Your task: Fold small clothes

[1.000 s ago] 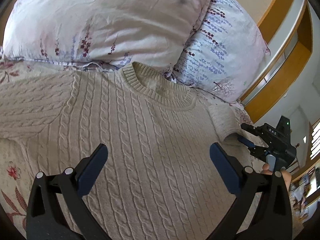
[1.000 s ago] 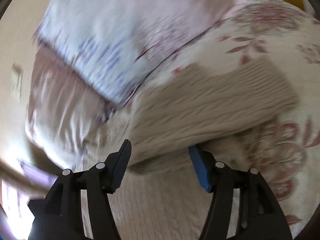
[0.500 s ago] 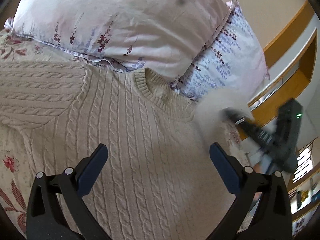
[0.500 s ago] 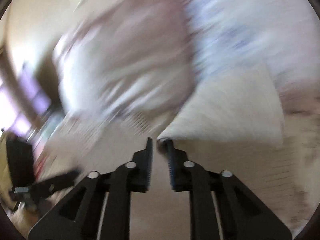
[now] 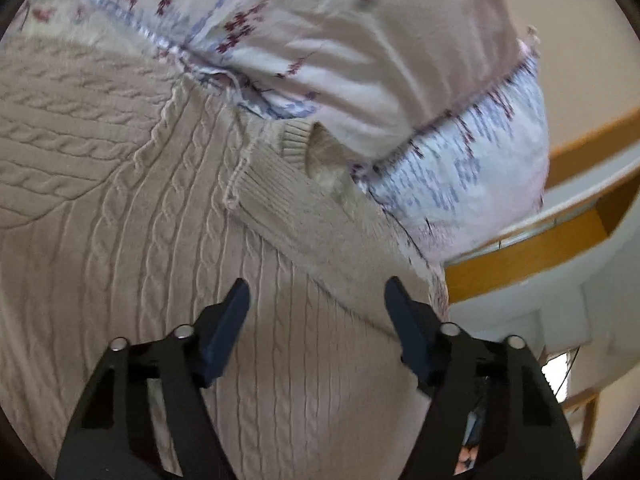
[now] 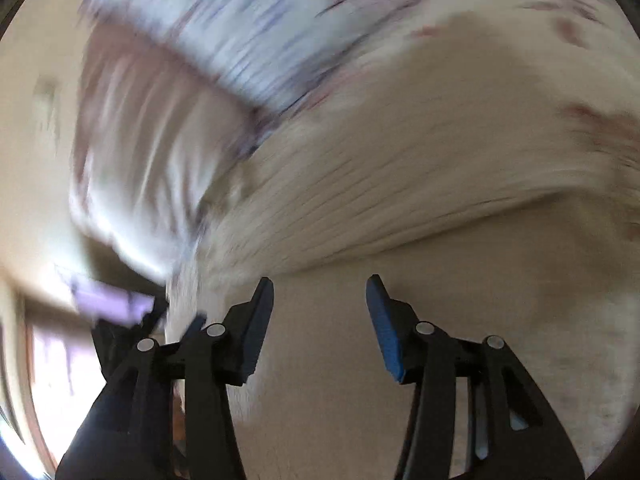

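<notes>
1. Left wrist view. The cream cable-knit wool sweater (image 5: 160, 240) lies flat on the bed, filling the field ahead of and below the left gripper (image 5: 318, 304). One sleeve (image 5: 320, 224) is folded across the chest, its ribbed cuff ahead of the left finger. The fingers are spread apart and grasp nothing. Judged step: first sleeve folded in; the opposite sleeve, far left of the fingers, is not yet folded.
2. Left wrist view, surroundings. A pale pink floral pillow (image 5: 340, 40) and a white pillow with lavender print (image 5: 472, 176) press against the collar beyond the fingertips, and may crowd the upper fold. An orange wooden ledge (image 5: 540, 248) lies to the right.
3. Right wrist view (heavily blurred). The right gripper (image 6: 320, 292) is released, fingers parted over the knit, holding nothing. The folded sleeve edge crosses just ahead. The next move probably calls for pinching the remaining sleeve.
</notes>
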Demonstrator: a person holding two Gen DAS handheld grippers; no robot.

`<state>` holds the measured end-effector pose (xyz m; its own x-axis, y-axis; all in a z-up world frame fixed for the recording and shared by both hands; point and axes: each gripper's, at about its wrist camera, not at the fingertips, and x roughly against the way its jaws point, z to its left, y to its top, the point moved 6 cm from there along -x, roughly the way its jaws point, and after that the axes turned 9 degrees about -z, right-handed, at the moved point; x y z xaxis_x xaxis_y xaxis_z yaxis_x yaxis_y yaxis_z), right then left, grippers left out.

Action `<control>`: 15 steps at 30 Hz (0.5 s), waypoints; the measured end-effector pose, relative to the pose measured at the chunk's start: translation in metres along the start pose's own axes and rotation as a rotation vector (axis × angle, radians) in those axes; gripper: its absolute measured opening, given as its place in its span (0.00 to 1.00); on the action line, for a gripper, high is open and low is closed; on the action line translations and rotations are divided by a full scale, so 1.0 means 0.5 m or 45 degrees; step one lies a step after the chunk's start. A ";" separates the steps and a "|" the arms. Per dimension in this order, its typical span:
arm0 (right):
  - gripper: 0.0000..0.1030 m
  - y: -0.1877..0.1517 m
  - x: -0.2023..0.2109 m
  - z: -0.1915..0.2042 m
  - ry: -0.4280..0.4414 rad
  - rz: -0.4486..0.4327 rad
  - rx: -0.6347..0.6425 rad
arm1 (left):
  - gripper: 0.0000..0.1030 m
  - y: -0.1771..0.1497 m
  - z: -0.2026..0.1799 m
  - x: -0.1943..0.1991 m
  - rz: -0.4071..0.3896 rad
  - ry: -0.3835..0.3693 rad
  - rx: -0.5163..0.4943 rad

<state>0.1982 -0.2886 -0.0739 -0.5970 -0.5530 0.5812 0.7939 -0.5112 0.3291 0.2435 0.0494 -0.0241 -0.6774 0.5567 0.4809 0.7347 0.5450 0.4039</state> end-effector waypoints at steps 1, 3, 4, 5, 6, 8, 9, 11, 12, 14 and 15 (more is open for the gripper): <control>0.50 0.015 0.013 -0.022 -0.028 -0.061 -0.046 | 0.59 0.004 0.005 -0.006 -0.003 0.013 0.016; 0.49 0.042 0.033 -0.059 -0.050 -0.159 -0.137 | 0.53 0.016 0.018 -0.021 -0.013 0.043 0.063; 0.49 0.058 0.041 -0.075 -0.058 -0.187 -0.166 | 0.50 0.020 0.024 -0.026 -0.018 0.056 0.079; 0.44 0.067 0.044 -0.089 -0.071 -0.217 -0.197 | 0.46 0.025 0.031 -0.031 -0.027 0.071 0.101; 0.41 0.074 0.040 -0.097 -0.077 -0.229 -0.215 | 0.44 0.029 0.037 -0.036 -0.032 0.081 0.118; 0.33 0.082 0.036 -0.103 -0.092 -0.252 -0.221 | 0.31 0.033 0.048 -0.045 -0.036 0.096 0.144; 0.30 0.084 0.037 -0.105 -0.100 -0.265 -0.215 | 0.28 0.034 0.054 -0.050 -0.036 0.102 0.155; 0.19 0.090 0.035 -0.104 -0.127 -0.287 -0.179 | 0.13 0.035 0.059 -0.057 -0.039 0.109 0.163; 0.17 0.092 0.033 -0.102 -0.137 -0.294 -0.161 | 0.11 0.036 0.060 -0.061 -0.041 0.113 0.158; 0.12 0.096 0.036 -0.093 -0.135 -0.320 -0.134 | 0.07 0.040 0.056 -0.063 -0.056 0.108 0.133; 0.12 0.099 0.048 -0.091 -0.126 -0.339 -0.121 | 0.07 0.041 0.052 -0.062 -0.063 0.108 0.120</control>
<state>0.2182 -0.3572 -0.0776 -0.7650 -0.3266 0.5551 0.5937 -0.6916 0.4114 0.2785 0.0597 -0.0507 -0.7041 0.4749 0.5280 0.6911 0.6290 0.3559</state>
